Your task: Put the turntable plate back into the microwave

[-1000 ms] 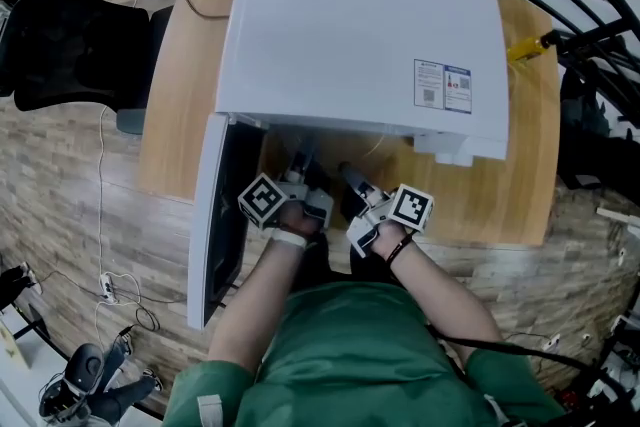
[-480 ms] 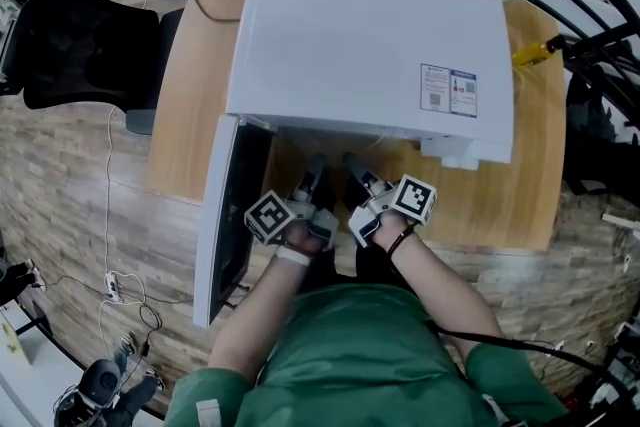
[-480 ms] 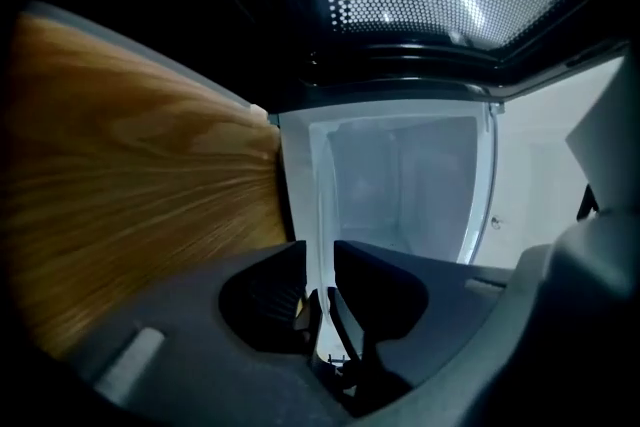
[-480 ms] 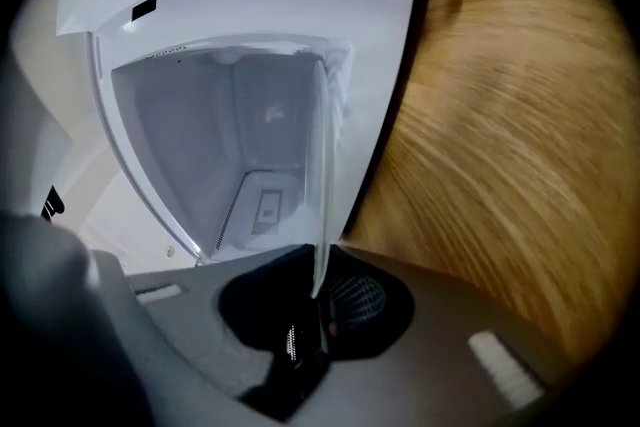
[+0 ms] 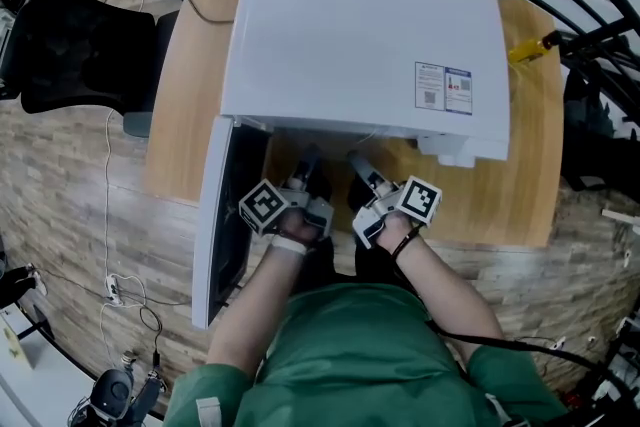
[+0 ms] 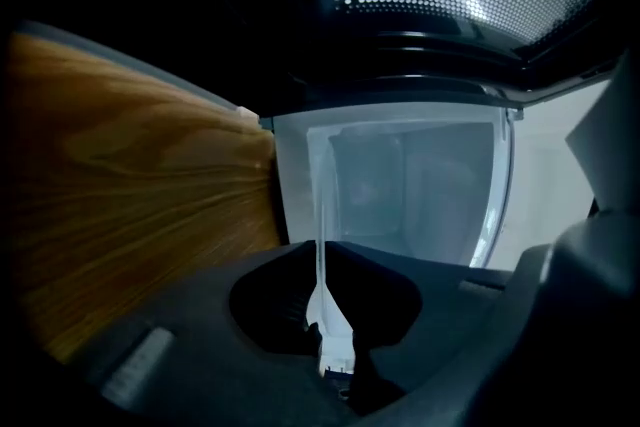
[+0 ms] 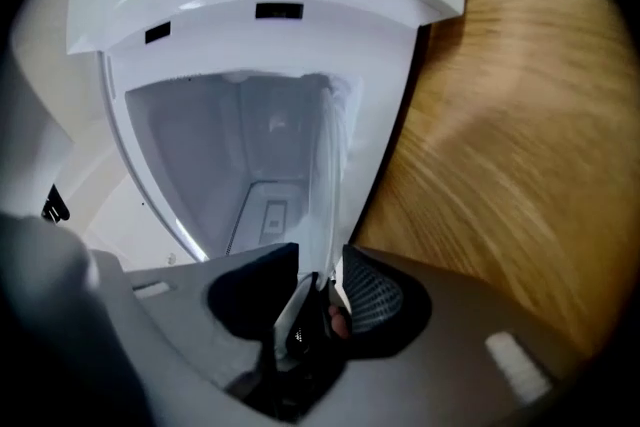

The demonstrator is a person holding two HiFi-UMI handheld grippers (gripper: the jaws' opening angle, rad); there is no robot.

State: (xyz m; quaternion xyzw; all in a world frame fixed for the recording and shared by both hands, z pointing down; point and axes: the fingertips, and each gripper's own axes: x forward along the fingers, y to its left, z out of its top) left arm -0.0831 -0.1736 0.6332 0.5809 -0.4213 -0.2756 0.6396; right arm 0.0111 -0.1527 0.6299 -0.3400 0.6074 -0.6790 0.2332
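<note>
A light wooden table (image 5: 175,105) is occupied by a white box-shaped microwave (image 5: 360,45), its door (image 5: 213,225) swung open. A clear glass turntable plate (image 7: 325,175) is presented edge-on at the cavity mouth. Its rim is clamped by the left gripper (image 6: 322,260). The right gripper (image 7: 322,265) has just been opened, and the rim lies loose between its jaws.

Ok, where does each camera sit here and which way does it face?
Head view: on the person's head, steeply down onto the microwave; both forearms, left gripper, right gripper show.
Left gripper view: on that gripper, facing the cavity; its jaws grip the turntable plate.
Right gripper view: likewise; jaws have just been opening, plate between them.
Shared: both gripper views show plate and cavity.
</note>
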